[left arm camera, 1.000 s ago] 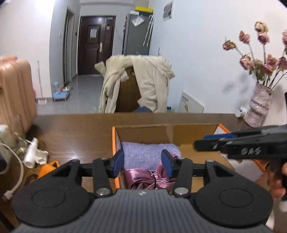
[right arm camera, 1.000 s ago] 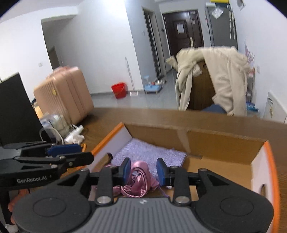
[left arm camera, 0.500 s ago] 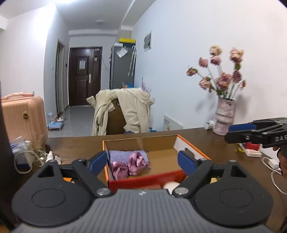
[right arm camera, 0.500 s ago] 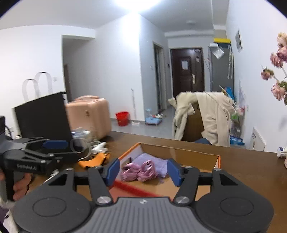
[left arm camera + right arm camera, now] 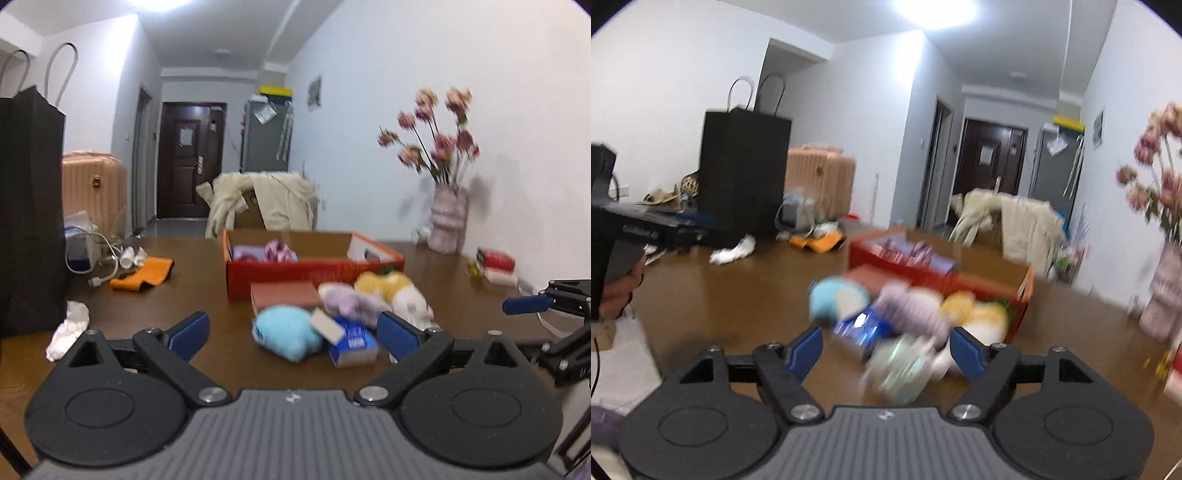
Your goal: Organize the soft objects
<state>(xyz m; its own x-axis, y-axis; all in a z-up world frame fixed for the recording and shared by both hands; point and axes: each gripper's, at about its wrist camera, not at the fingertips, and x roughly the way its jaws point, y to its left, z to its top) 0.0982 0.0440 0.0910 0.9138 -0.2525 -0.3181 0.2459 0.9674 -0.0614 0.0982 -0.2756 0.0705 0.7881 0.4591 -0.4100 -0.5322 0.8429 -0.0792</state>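
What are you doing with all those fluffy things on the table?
A person is tidying soft things into the red box, holding a hand-held gripper in each hand. Right now the left hand-held gripper and the right hand-held gripper are both open and hold nothing. A purple cloth and a pink satin piece lie in the box. In front of it wait a blue plush, a lilac plush and a yellow plush.
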